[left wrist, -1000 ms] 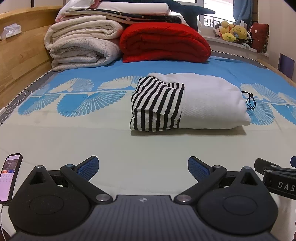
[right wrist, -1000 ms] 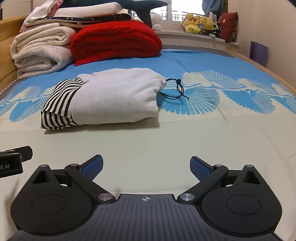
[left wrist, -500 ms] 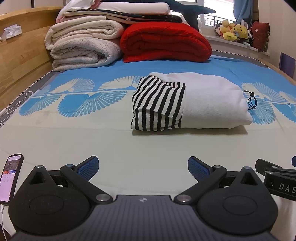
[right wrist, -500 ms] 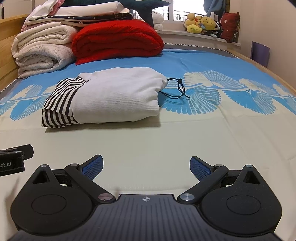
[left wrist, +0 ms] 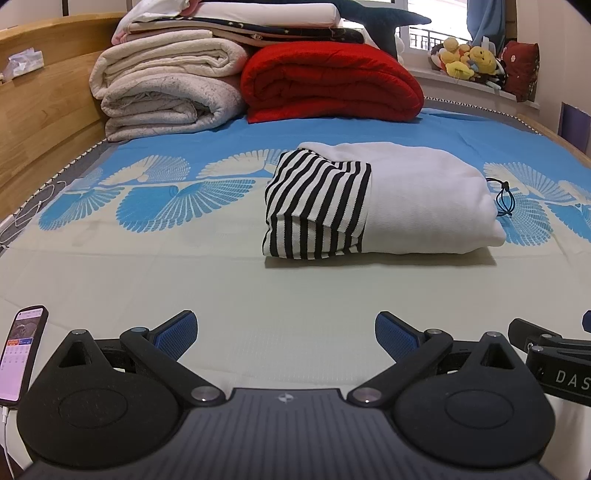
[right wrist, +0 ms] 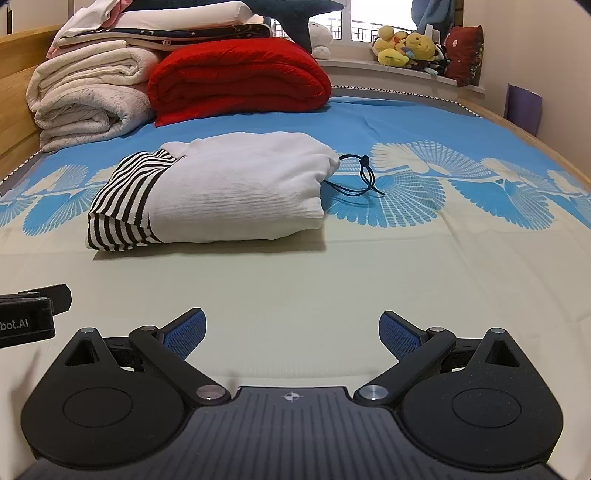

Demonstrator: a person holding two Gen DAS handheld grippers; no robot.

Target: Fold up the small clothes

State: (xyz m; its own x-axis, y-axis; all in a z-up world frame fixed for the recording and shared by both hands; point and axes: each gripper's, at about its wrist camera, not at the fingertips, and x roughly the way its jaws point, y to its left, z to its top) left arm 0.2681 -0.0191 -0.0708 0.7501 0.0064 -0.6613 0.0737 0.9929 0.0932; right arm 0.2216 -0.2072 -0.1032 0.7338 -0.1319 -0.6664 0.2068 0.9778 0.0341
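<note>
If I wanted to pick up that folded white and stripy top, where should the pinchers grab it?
Probably the near edge of the folded top, coming in low from the front. Its layers stack into a thick roll there, facing both open grippers: left gripper, right gripper. One could pinch the striped end, the other the white end.

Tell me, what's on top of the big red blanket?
Folded bedding and a dark blue plush tail lie across the red blanket. What sits higher on that pile is cut off.

"DAS" on right gripper [left wrist: 561,373], "bot.AI" on left gripper [right wrist: 26,321]
</note>
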